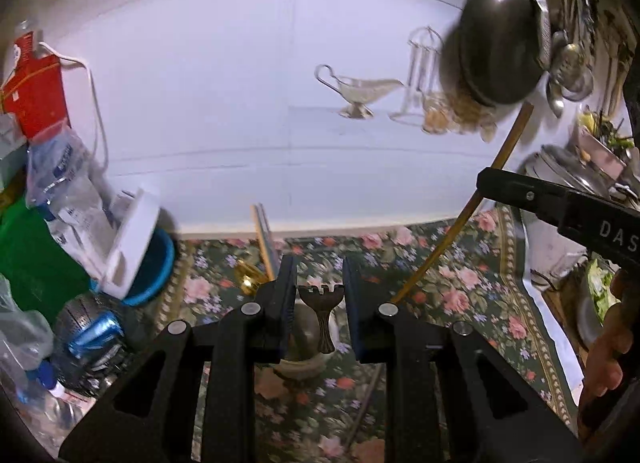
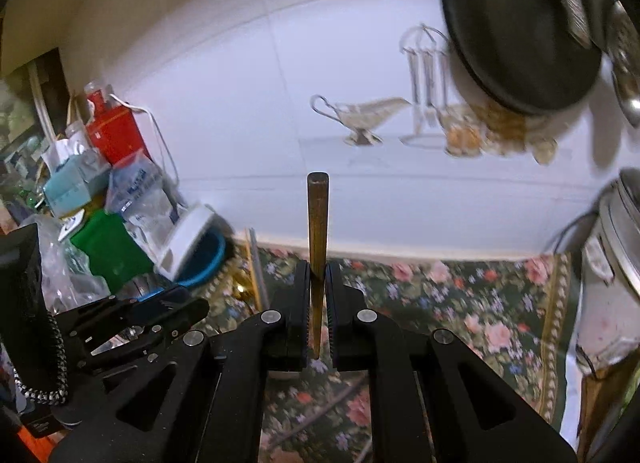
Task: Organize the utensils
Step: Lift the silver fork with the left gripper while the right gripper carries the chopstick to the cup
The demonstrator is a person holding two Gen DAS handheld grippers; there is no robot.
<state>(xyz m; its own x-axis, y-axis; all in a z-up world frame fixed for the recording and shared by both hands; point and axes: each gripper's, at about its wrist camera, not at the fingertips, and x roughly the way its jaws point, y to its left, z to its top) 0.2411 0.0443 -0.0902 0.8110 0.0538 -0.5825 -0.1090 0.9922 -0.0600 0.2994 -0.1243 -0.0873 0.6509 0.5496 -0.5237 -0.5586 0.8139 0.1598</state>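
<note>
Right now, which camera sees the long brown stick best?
The right wrist view. There the brown stick stands upright, dead centre, pinched between the right gripper fingers, with its flat top end clear. The left wrist view shows the same stick from the side, slanting, thin and partly hidden behind the right gripper.

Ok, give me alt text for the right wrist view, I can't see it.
The right gripper has its jaws shut on a brown wooden stick that points up toward a white wall. Below is a floral cloth; the left gripper shows at left, a dark pan at top right.
</note>
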